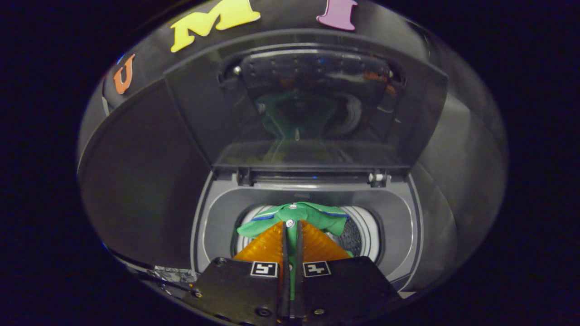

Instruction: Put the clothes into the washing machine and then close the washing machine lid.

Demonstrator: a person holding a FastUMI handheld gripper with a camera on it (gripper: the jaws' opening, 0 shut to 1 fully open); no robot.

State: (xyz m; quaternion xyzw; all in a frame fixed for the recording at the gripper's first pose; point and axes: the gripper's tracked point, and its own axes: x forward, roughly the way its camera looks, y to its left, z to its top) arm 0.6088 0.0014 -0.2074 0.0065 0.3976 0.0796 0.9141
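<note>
A bright green shirt (312, 216) with thin blue-and-white trim and small white buttons is seen over the white perforated drum (362, 231) of the dark grey washing machine (217, 213). Ribbed orange fingers (267, 246) are pinched on the shirt, backed by black blocks with black-and-white square markers. A green tint is mirrored in the glossy dark lid (308, 104) above the drum.

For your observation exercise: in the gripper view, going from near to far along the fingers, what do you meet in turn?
Orange fingers shut on the green garment → drum opening of the washing machine → lid hinge → raised lid → black cloth wall.
</note>
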